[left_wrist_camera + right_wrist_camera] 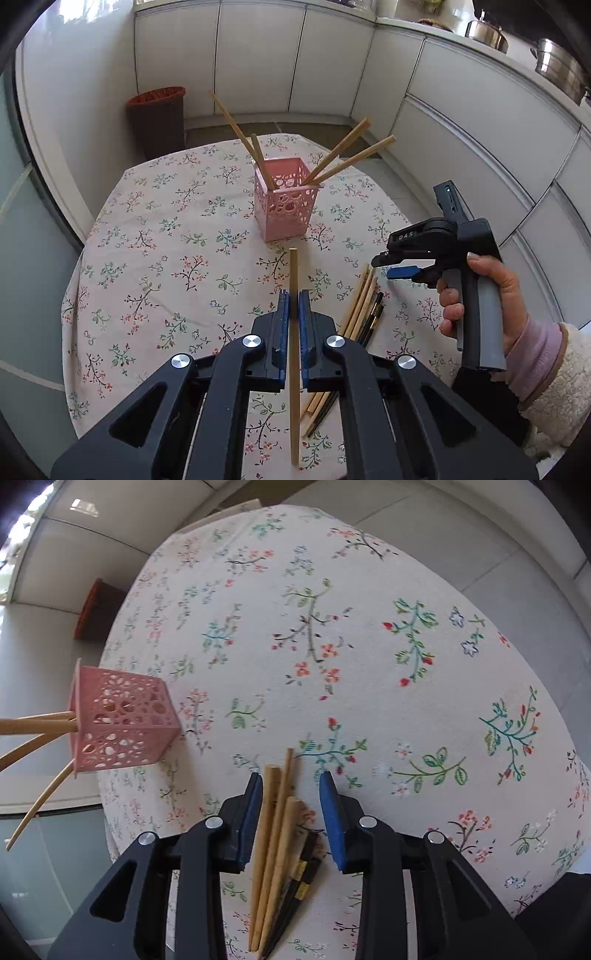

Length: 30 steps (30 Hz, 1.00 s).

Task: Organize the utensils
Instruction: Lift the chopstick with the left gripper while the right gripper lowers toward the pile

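My left gripper (294,295) is shut on a wooden chopstick (294,332) and holds it above the floral tablecloth, short of the pink perforated holder (286,206). Several wooden chopsticks (343,151) stand in that holder. More wooden and dark chopsticks (360,314) lie on the cloth to the right. My right gripper (397,264) hovers over their far ends. In the right wrist view it (291,779) is open, its jaws on either side of the pile (277,834). The holder (122,723) shows at left.
The round table with the floral cloth (166,258) stands in a kitchen corner with white cabinets (258,55). A dark bin with a red liner (159,118) stands on the floor behind it. Metal pots (557,66) sit on the counter at right.
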Motion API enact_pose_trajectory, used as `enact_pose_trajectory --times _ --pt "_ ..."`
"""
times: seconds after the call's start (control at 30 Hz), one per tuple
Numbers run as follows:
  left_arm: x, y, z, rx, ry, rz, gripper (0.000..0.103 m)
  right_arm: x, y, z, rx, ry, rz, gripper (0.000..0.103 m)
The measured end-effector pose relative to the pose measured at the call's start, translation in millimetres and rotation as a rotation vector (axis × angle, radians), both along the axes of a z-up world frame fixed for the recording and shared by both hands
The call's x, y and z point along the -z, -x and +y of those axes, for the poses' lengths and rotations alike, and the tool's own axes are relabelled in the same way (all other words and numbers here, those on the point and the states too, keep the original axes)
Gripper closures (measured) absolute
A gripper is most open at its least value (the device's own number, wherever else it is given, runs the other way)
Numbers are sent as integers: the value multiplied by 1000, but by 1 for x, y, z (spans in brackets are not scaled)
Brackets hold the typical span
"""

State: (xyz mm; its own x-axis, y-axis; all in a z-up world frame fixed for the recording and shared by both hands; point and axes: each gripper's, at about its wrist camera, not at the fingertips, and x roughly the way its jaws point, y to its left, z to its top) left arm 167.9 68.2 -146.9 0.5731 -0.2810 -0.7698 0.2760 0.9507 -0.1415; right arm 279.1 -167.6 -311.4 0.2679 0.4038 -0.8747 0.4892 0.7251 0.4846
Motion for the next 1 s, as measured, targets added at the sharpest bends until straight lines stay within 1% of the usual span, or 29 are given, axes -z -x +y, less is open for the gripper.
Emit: enact_pose_trajectory --times 0.03,0.1,0.23,0.3,0.53,0.6,0.67,0.7,0.73,0.77,0.8,0.9,1.0 --pt "-2 2 4 -1 17 -5 98 -5 1 4 -12 -8 -33 71" --pt "-4 3 12 -2 52 -9 98 -11 2 12 -35 -11 -65 71" --pt "0 1 20 -6 79 -11 98 -15 -3 27 -62 -58 -94 71" --pt "0 2 25 -13 88 -9 98 -13 -9 33 -65 -41 -84 71" --pt "1 1 30 -24 111 -8 98 4 -8 31 -49 -19 -15 71" --pt "0 2 29 -23 109 -12 98 8 -12 33 -52 6 10 71" --pt "-2 3 31 -28 113 -18 98 7 -15 38 -54 49 16 72" --pt "-3 3 31 -31 115 -22 98 5 -16 42 -58 80 22 73" --pt "-4 4 33 -36 116 -25 98 3 -17 47 -60 128 26 80" --pt "-5 4 34 -42 115 -27 98 2 -16 51 -59 173 27 92" --pt "-6 4 35 -50 113 -30 98 2 -14 52 -47 183 20 92" --pt "-10 7 38 -60 113 -39 98 3 -4 47 0 132 -19 93" --pt "-18 13 40 -67 109 -59 98 -10 10 42 2 86 -113 94"
